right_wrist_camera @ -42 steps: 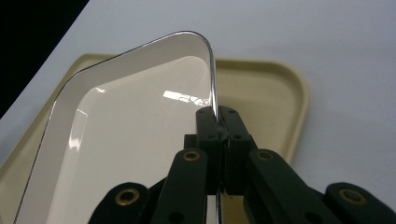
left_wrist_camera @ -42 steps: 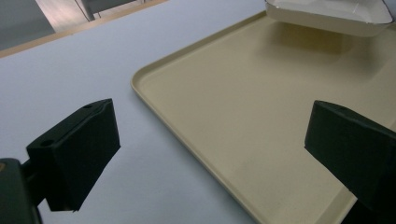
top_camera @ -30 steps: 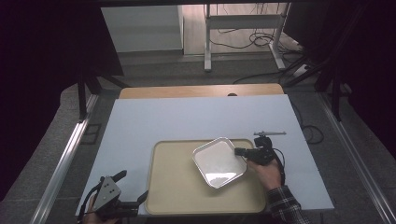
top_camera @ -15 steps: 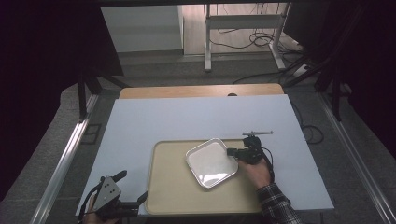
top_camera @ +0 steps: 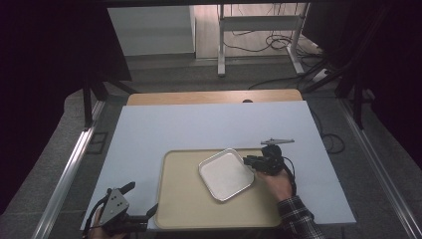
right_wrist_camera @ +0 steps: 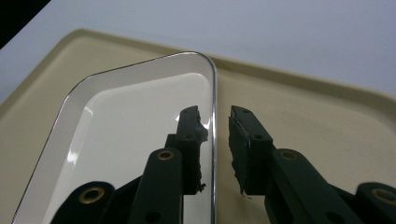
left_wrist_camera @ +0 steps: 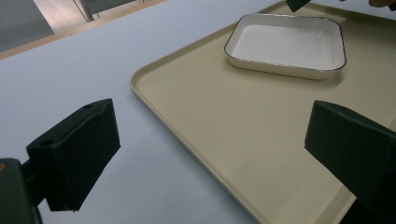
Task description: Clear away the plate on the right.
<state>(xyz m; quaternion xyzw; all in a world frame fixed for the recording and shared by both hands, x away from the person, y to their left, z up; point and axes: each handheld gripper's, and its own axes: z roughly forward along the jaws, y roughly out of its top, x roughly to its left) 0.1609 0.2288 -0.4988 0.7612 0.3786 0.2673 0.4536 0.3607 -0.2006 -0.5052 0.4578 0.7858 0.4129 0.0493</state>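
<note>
I'm seeing the white dish (top_camera: 226, 174) lying flat inside the beige tray (top_camera: 189, 209), toward its far right part, turned at an angle to the tray's edges. It is shallow and squarish with rounded corners and a thin dark rim, sitting upright and showing a glossy white inside.

The dish (right_wrist_camera: 126, 135) looks like glossy white enamel or glazed ceramic with a thin dark rim. The beige tray (top_camera: 189, 209) seems smooth matt plastic. The tabletop (top_camera: 209, 124) is matt pale blue-grey, edged by a bare wood strip (top_camera: 214, 97).
</note>
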